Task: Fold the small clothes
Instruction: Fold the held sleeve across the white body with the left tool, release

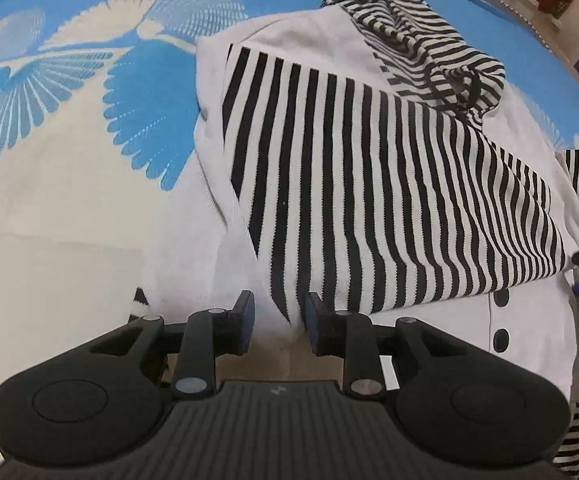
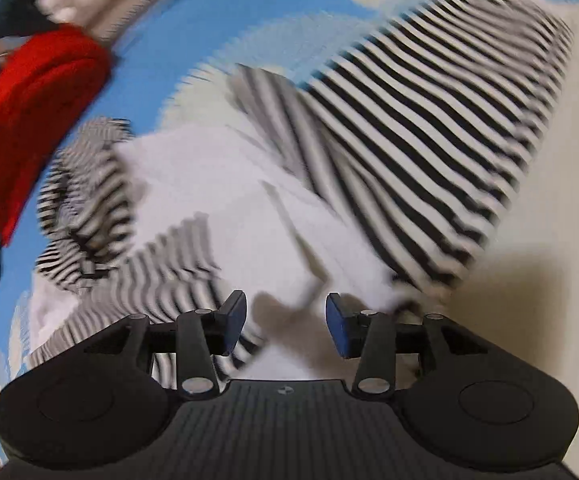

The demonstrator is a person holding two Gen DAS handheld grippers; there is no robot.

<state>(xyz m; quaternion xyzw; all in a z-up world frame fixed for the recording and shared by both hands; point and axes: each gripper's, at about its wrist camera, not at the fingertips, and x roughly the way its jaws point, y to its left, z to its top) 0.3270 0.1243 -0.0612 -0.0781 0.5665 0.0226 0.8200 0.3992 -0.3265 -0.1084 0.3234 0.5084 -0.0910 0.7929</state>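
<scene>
1. A small white knitted garment with black stripes (image 1: 389, 184) lies spread on a blue blanket patterned with white birds (image 1: 89, 92), one striped panel folded over the plain white part, its striped hood bunched at the far end.
2. The left gripper (image 1: 279, 320) sits low at the garment's near edge, fingers apart with cloth lying between them (not pinched, as far as I can see).
3. The right gripper (image 2: 285, 320) hovers over the same garment (image 2: 409, 140), fingers spread wide and holding nothing; this view is blurred.
4. A red fabric item (image 2: 29, 120) lies beyond the hood on the blanket (image 2: 217, 20).
</scene>
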